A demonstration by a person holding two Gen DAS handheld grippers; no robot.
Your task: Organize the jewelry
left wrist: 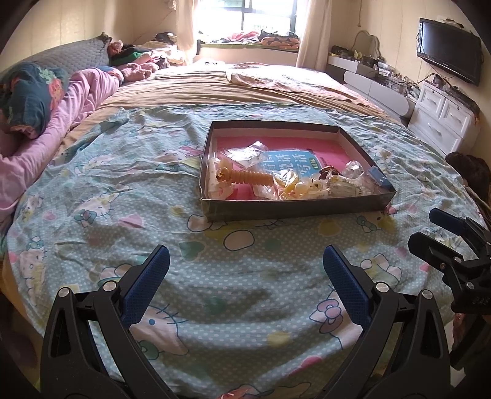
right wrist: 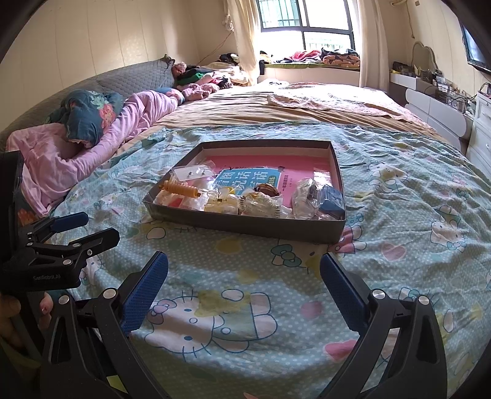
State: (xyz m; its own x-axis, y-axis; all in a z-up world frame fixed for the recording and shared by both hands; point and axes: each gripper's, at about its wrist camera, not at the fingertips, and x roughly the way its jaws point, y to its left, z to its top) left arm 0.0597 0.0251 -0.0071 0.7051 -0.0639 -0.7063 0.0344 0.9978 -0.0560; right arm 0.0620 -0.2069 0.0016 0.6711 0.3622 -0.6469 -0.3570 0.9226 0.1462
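Observation:
A shallow dark cardboard tray (left wrist: pixel 294 208) (right wrist: pixel 245 222) lies on the bed. It holds a pink book, an orange ribbed hair clip (left wrist: pixel 251 178) (right wrist: pixel 181 189), clear plastic bags with small jewelry (left wrist: pixel 245 151) (right wrist: pixel 191 173), pale bracelets (left wrist: pixel 307 187) (right wrist: pixel 260 204) and a small blue box (left wrist: pixel 380 177) (right wrist: pixel 332 199). My left gripper (left wrist: pixel 245 261) is open and empty, low over the sheet in front of the tray. My right gripper (right wrist: pixel 244 261) is open and empty, also short of the tray. Each gripper shows in the other's view: the right one (left wrist: pixel 442 233), the left one (right wrist: pixel 79 228).
The bed has a turquoise Hello Kitty sheet (left wrist: pixel 138 214) (right wrist: pixel 399 214). Pink bedding and pillows (left wrist: pixel 61 113) (right wrist: pixel 92 138) lie at the left. White drawers (left wrist: pixel 442 116) and a wall TV (left wrist: pixel 448 49) stand at the right. A window (right wrist: pixel 303 21) is behind.

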